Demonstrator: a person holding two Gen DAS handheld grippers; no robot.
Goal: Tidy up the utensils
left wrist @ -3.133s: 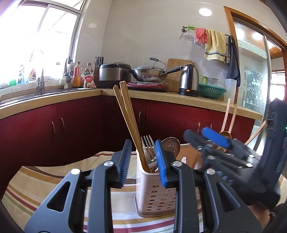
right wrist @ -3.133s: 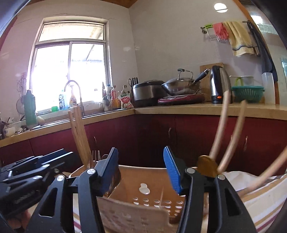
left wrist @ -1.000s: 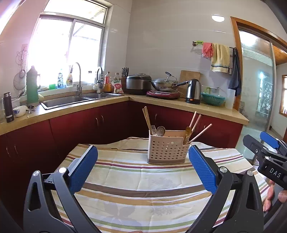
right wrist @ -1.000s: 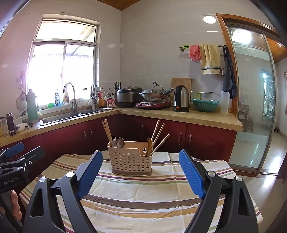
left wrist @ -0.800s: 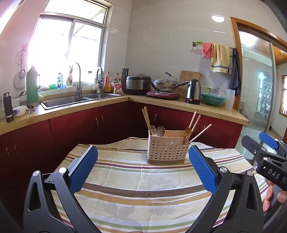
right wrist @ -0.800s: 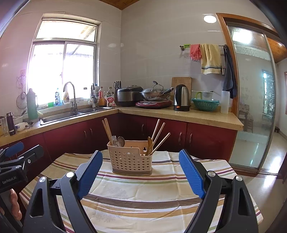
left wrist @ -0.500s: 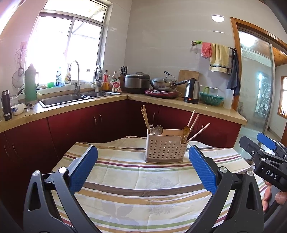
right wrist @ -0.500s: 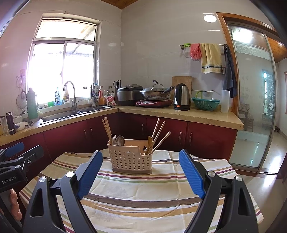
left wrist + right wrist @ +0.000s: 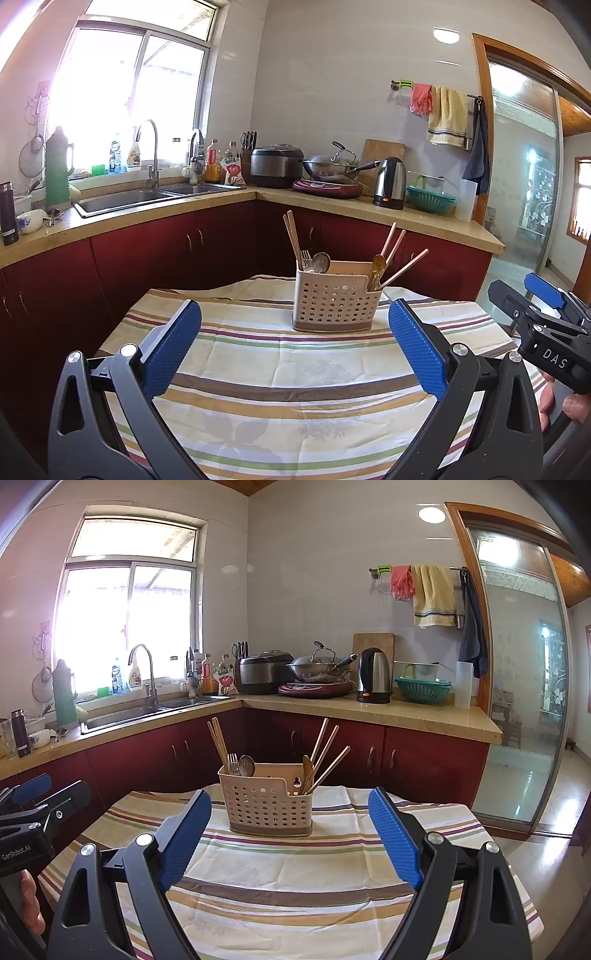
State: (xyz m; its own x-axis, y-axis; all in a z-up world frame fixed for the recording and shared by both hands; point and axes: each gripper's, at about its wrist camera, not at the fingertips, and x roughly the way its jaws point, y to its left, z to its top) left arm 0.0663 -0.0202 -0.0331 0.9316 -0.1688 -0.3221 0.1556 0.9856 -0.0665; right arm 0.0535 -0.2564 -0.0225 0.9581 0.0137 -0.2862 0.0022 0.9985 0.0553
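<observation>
Right wrist: utensil caddy (image 9: 267, 805) centered.

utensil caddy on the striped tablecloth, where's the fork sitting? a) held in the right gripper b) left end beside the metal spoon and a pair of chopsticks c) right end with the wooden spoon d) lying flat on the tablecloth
b: in the right wrist view the fork stands in the left end of the utensil caddy, next to the metal spoon and a pair of chopsticks.
</observation>
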